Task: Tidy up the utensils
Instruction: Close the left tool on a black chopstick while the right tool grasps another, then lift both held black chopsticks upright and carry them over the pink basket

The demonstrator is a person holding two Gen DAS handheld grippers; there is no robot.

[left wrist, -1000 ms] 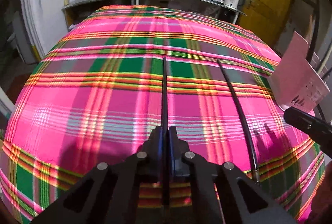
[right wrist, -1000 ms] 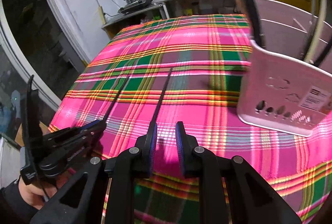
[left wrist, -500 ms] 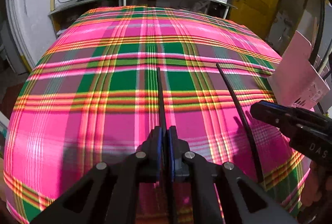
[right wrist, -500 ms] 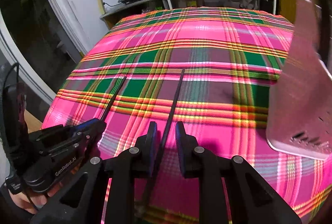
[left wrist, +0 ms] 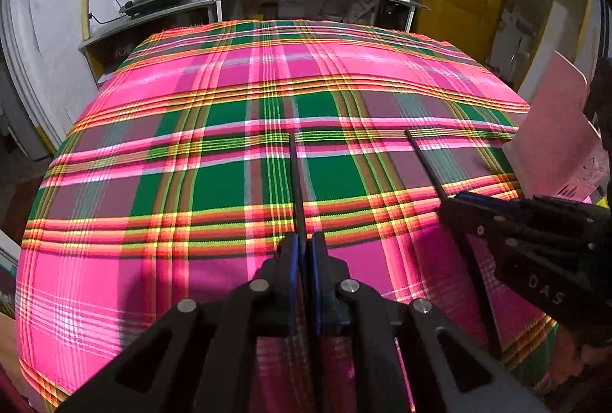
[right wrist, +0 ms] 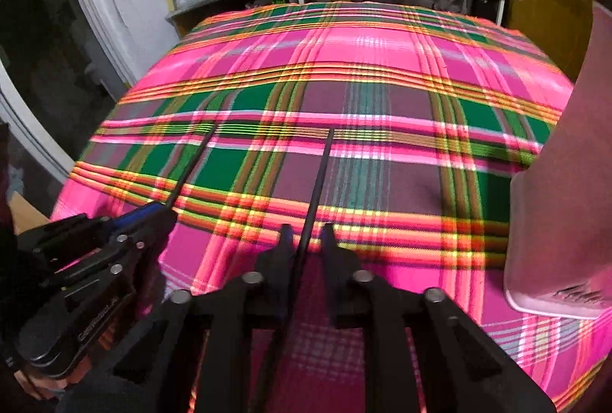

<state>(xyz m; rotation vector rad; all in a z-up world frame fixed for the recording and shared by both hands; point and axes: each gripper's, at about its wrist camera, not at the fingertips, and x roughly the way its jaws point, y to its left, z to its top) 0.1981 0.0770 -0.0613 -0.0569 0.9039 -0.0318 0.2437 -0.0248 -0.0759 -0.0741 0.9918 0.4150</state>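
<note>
The left gripper (left wrist: 303, 252) pinches one thin black chopstick (left wrist: 296, 183); the right gripper (right wrist: 306, 241), jaws just closing, straddles another thin black chopstick (right wrist: 319, 176) above the plaid-covered table (right wrist: 382, 76). An unfinished, off-centre grip could let it slip before the pink plastic utensil holder (right wrist: 566, 202).

Two chopsticks (left wrist: 296, 183) on tablecloth (left wrist: 229, 107), holder (left wrist: 554, 137) right

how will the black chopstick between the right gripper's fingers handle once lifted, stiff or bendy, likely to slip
Probably stiff: the black chopstick runs dead straight. Likely light, being so thin. It may pivot or slip, since the right gripper takes it at only one narrow spot along its length.
</note>
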